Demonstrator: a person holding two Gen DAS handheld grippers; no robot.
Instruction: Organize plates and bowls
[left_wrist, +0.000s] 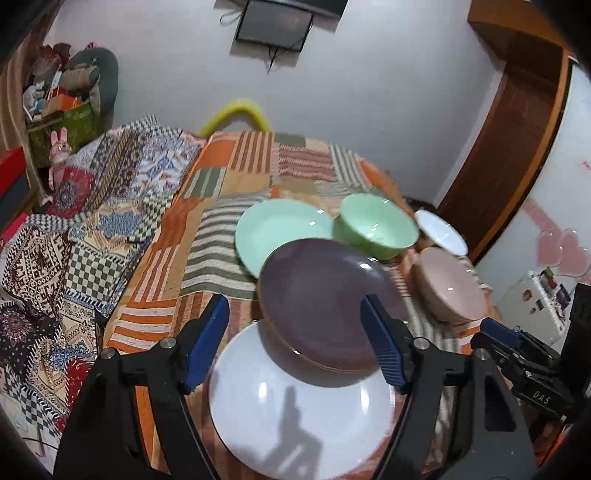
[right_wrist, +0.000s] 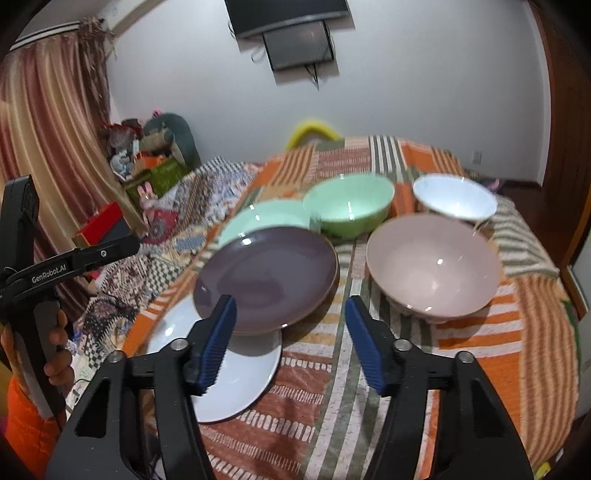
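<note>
Patchwork bedspread w/ dishes; white wall, TV.

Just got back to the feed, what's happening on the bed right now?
A person holds a gripper in each hand over dishes on a patchwork quilt. Neither grips anything: the left gripper hangs open above the white plate and the purple plate that overlaps it; the right gripper is open near the purple plate's edge. A green plate and green, pink and white bowls sit unstacked.
</note>
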